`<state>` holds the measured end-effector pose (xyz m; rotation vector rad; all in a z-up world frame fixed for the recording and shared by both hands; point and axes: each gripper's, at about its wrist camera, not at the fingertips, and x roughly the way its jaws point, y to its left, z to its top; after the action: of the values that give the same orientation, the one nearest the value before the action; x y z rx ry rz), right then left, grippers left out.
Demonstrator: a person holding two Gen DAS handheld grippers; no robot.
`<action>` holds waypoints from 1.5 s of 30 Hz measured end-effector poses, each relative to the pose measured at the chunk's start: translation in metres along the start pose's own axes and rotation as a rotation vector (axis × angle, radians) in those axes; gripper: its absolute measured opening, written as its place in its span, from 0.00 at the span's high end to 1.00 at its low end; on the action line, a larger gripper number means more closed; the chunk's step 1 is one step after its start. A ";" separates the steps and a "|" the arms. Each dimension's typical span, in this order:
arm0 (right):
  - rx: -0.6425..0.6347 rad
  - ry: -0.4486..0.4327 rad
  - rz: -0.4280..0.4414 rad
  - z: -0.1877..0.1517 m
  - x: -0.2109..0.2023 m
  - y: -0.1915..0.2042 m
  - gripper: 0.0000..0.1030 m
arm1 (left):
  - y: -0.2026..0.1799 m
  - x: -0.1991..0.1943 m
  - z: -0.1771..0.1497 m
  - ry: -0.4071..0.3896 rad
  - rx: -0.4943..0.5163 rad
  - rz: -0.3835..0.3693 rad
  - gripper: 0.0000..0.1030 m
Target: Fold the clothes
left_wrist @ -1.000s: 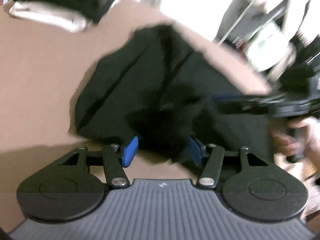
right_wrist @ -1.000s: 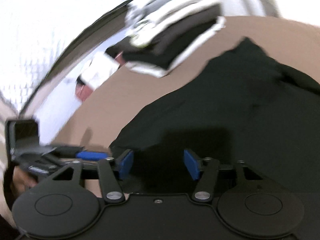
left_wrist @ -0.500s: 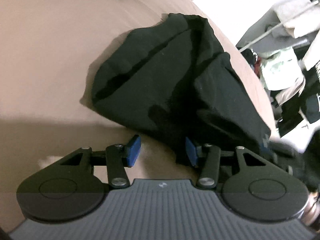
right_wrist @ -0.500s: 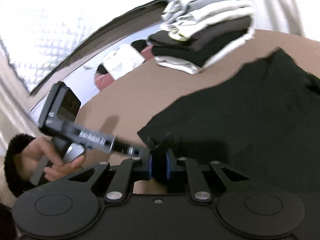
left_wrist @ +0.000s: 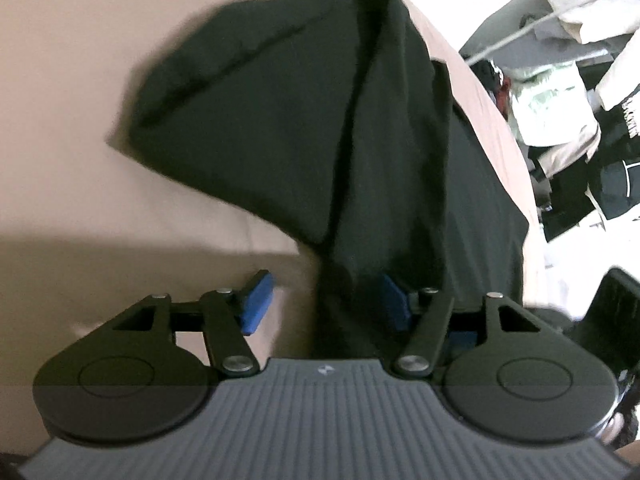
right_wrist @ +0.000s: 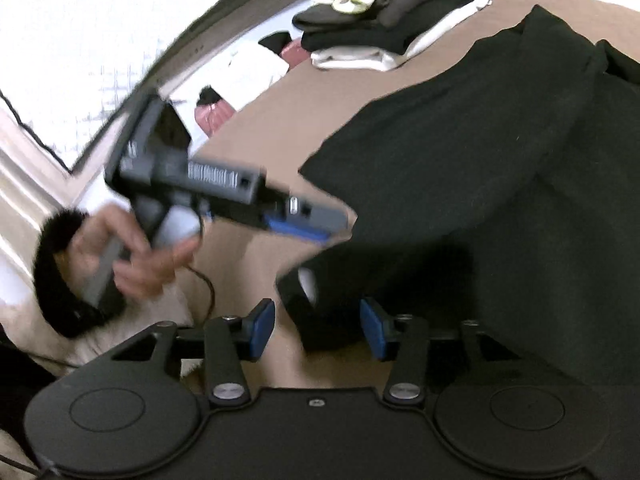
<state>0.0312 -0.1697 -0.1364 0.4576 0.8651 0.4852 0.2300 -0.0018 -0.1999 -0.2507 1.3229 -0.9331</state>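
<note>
Just then we had opened both tools: left tool and right tool stood wide astride the black garment's six-o'clock edge on the bed, pads not pressing, ready to regrasp.

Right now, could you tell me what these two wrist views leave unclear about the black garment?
- Left wrist view: the black garment is motion-blurred; its near edge is hidden behind the left tool.
- Right wrist view: the garment runs off the right edge.
- Right wrist view: the stack of folded clothes is cut off by the top edge.
</note>
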 end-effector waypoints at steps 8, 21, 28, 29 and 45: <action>0.200 -0.150 -0.149 0.040 -0.033 -0.082 0.42 | -0.020 0.019 -0.009 0.007 0.093 0.015 0.10; 0.596 -0.297 -0.139 0.140 -0.025 -0.218 0.42 | -0.053 0.001 -0.010 -0.151 0.303 -0.011 0.97; 0.686 -0.334 -0.029 0.155 0.014 -0.244 0.42 | -0.060 -0.009 0.015 -0.204 0.326 -0.052 0.97; 0.707 -0.342 -0.015 0.162 0.018 -0.249 0.41 | -0.068 -0.014 0.028 -0.224 0.362 -0.059 0.97; 0.795 -0.570 -0.145 0.180 0.003 -0.312 0.87 | -0.018 0.042 0.096 -0.074 0.142 0.067 0.97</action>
<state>0.2446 -0.4503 -0.2118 1.1848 0.4973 -0.1562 0.3067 -0.0751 -0.1920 -0.1288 1.1848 -0.9474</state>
